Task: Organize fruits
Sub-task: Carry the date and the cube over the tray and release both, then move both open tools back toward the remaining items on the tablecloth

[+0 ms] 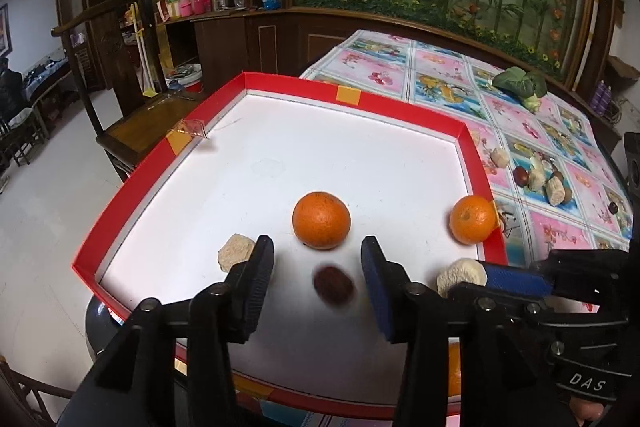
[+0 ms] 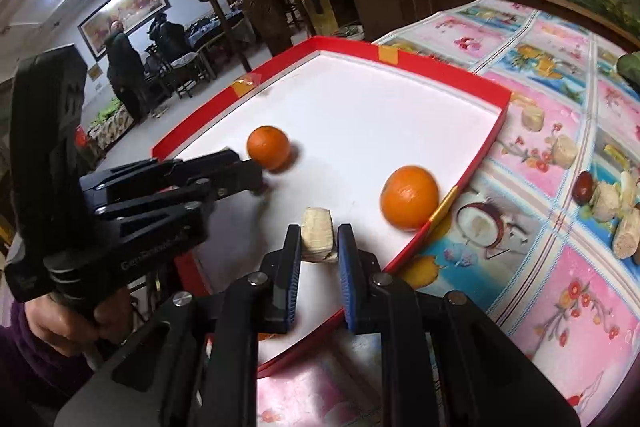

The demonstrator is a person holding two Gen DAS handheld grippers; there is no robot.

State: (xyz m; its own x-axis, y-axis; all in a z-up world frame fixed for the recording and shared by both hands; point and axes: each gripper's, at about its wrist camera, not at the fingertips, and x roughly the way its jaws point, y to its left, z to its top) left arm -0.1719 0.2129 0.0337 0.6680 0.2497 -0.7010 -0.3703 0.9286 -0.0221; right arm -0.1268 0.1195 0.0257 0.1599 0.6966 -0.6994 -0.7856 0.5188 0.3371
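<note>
Only the left view shows a blurred dark date (image 1: 333,285) between the open left gripper (image 1: 318,273); the right gripper (image 2: 319,247) clamps a pale banana piece (image 2: 317,235).

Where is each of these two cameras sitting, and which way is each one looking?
Left wrist view: sits on the left tool, looking forward over the red-rimmed tray; its open fingers frame a blurred dark fruit, and the right tool enters at right.
Right wrist view: sits on the right tool, facing the tray from its near right side; its fingers grip a pale chunk, and the left tool and a hand show at left.
Shared: the tray, both oranges, the floral tablecloth.
</note>
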